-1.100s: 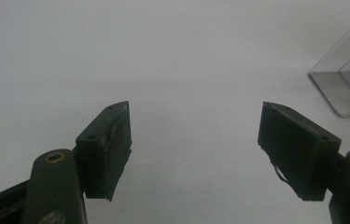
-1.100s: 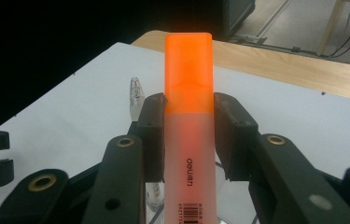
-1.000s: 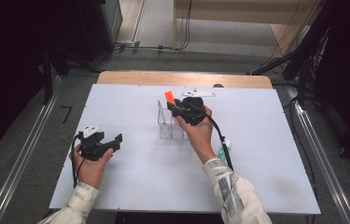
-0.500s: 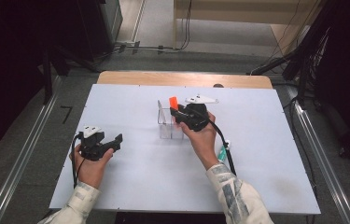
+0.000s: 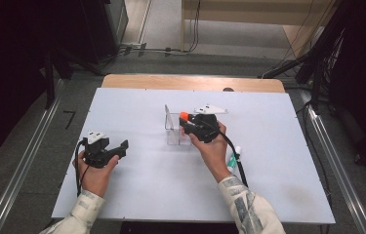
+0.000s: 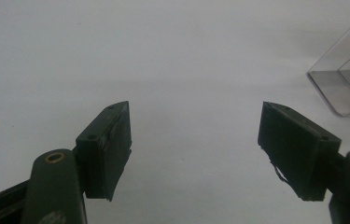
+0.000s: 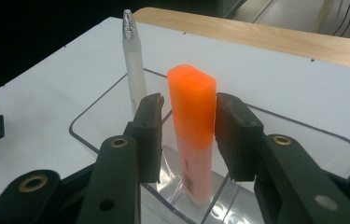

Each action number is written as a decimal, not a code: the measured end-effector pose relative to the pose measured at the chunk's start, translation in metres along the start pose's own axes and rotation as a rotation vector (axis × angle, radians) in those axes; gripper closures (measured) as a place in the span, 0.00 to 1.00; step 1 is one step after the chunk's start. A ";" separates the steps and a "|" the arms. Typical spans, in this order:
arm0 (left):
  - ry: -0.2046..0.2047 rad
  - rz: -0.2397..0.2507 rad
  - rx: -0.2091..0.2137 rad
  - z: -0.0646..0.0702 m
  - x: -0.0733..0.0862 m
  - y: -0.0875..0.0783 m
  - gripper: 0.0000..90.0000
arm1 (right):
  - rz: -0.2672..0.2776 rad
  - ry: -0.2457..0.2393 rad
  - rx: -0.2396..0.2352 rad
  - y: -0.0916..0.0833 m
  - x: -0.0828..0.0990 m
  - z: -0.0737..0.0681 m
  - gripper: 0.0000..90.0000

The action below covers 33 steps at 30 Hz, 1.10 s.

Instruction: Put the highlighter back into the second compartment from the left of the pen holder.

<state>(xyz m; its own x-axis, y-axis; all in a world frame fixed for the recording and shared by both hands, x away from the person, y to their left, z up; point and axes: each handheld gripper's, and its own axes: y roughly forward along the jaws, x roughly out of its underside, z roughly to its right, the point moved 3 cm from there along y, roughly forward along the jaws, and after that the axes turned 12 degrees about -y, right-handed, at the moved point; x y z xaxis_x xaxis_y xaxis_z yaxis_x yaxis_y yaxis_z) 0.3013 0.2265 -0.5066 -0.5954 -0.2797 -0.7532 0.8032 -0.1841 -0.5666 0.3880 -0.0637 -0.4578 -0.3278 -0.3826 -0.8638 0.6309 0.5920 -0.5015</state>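
An orange highlighter stands upright in a clear plastic holder, beside a frosted white pen. My right gripper straddles the highlighter's cap. Its jaws have just been opening, and a thin gap shows at the left pad. In the high view the right gripper hovers over the holder at mid-table, with the highlighter poking out orange at its tip. My left gripper rests at the table's left, open and holding nothing. The holder's corner appears at the right of the left gripper view.
A green-and-white pen-like item lies by the right forearm. The white tabletop ends at a wooden strip along the back. Dark floor and cables lie beyond it.
The right hand has brought the highlighter down into the holder, and the orange cap sits lower than before. The left gripper has stayed still.
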 end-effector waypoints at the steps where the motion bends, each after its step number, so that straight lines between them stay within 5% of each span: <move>1: 0.001 0.000 0.000 0.000 0.000 0.000 0.29 | 0.004 -0.001 -0.002 0.000 0.000 0.000 0.66; 17: -0.001 0.000 0.000 0.000 0.000 0.000 0.29 | 0.040 -0.016 0.028 -0.030 0.002 -0.004 0.51; 33: -0.002 0.001 0.000 0.000 0.000 0.000 0.29 | 0.017 0.005 0.073 -0.068 0.041 0.015 0.35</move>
<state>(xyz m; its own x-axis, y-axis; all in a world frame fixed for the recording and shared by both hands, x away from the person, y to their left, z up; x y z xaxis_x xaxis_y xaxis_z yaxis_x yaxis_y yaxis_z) 0.3010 0.2261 -0.5062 -0.5944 -0.2818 -0.7532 0.8039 -0.1835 -0.5658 0.3423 -0.1304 -0.4589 -0.3200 -0.3691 -0.8726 0.6858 0.5452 -0.4821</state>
